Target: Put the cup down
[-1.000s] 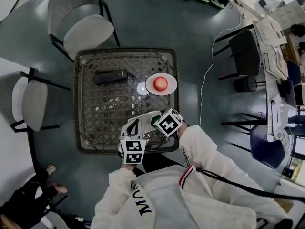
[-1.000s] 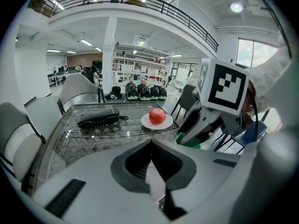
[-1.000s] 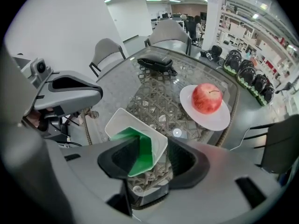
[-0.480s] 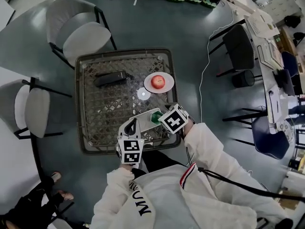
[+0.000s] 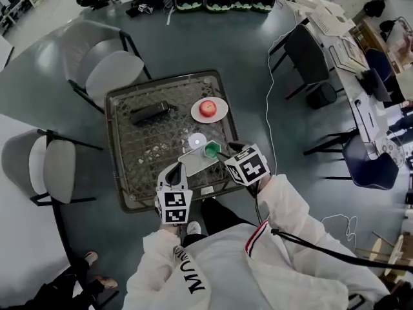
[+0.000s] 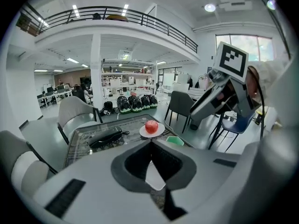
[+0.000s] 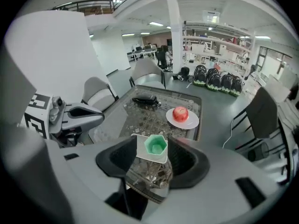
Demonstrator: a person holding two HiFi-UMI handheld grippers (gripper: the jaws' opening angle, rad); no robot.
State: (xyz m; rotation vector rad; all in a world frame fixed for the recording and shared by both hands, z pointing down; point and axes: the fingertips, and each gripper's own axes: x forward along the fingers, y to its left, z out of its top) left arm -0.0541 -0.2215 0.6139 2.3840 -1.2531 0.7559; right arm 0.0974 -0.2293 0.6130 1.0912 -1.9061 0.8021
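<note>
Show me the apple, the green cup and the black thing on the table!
apple (image 5: 207,107), head view, its red top.
green cup (image 7: 155,145), right gripper view, inside its open mouth.
black thing (image 5: 150,113), head view, middle of its body.

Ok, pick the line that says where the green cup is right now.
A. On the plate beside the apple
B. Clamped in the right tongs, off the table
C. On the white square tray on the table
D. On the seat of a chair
C: the green cup stands on the white square tray on the table, apart from the plate that holds the apple.
</note>
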